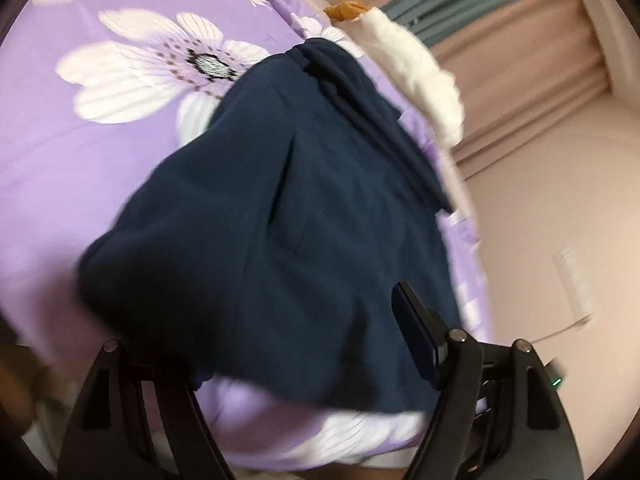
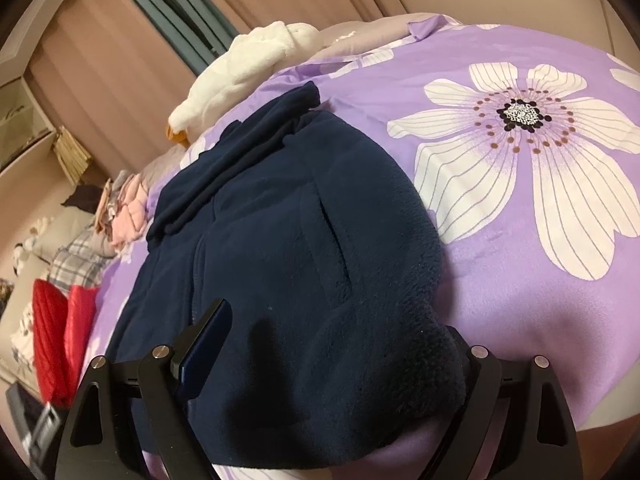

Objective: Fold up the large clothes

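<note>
Lying folded on floral bedspread (image 2: 520, 60): navy fleece garment (image 2: 288, 240).

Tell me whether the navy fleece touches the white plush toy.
Apart. In the right wrist view a strip of purple bedsheet shows between the navy fleece and the white plush toy.

Navy fleece garment (image 2: 280, 264), solid dark blue w/ no print, lies on a lilac bedsheet (image 2: 500, 288) patterned w/ big white flowers, petals thin grey-lined, centres black and white w/ brown dots. White fluffy item (image 2: 248, 64) w/ an orange-brown bit at far bed edge; pale pink clothes (image 2: 128, 216), grey/white plaid fabric (image 2: 76, 260) and red padded piece (image 2: 50, 328) off to the side. Curtains (image 2: 100, 80) dusty pink w/ a grey-green strip, gripper parts black.
</note>
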Available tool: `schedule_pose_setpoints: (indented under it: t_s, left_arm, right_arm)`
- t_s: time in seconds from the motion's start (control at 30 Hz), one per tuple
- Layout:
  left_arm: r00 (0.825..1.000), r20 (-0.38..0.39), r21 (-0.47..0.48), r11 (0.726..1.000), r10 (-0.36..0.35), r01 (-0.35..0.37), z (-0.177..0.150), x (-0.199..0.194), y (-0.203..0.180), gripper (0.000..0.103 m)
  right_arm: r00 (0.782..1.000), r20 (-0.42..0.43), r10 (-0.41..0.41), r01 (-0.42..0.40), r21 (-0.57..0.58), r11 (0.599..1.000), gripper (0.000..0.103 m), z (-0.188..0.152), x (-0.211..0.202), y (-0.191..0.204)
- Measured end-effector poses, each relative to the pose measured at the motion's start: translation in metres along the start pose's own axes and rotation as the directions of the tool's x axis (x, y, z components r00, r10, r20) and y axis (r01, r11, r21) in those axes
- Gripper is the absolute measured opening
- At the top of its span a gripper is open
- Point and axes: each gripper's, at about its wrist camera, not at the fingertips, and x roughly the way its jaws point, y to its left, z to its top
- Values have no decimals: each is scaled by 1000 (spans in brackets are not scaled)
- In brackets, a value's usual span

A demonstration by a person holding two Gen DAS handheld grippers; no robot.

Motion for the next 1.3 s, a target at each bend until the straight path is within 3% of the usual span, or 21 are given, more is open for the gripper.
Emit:
schedule_pose_setpoints:
  t_s: [0.07, 0.23, 0.3, 0.37, 0.63, 0.77, 0.83, 0.9, 1.0, 1.13, 1.3]
  left_arm:
    - [1000, 20, -29, 1000, -1, 1, 11, 9, 5, 71]
    - [978, 110, 127, 974, 175, -188, 20, 28, -8, 43]
    - [972, 134, 156, 964, 194, -214, 19, 31, -7, 42]
    - [966, 155, 181, 956, 205, -232, 16, 32, -7, 42]
    - [945, 209, 235, 925, 251, -298, 14, 40, -9, 36]
    - [941, 199, 276, 906, 273, -322, 15, 35, -16, 29]
    - [942, 201, 272, 909, 269, -317, 22, 26, -22, 19]
    - [944, 238, 293, 910, 229, -295, 32, 15, -35, 17]
    - [933, 307, 361, 885, 185, -294, 49, 5, -63, 17]
    - [945, 309, 315, 926, 106, -207, 98, 7, -89, 17]
    - [919, 381, 332, 913, 99, -236, 160, 25, -116, 17]
  right_arm:
    - [1000, 6, -5, 5, -13, 1000, 90, -1, 1, 1]
    - [999, 33, -36, 38, -58, 998, 88, 0, 8, 7]
    - [996, 49, -76, 79, -68, 995, 78, 1, 12, 8]
    - [991, 68, -111, 116, -66, 991, 60, 3, 16, 6]
    - [985, 110, -136, 141, -38, 989, 40, 6, 20, 3]
    - [994, 69, -82, 81, 15, 997, 29, 12, 18, -2]
    - [999, 32, -31, 29, 75, 997, 23, 18, 14, -9]
    - [999, 36, 13, -17, 98, 995, 21, 27, 3, -9]
    - [994, 91, 56, -59, 23, 998, 20, 40, -11, 12]
    - [986, 114, 123, -121, -30, 992, 20, 70, -8, 44]
    - [970, 156, 188, -182, -50, 982, 20, 134, 15, 77]
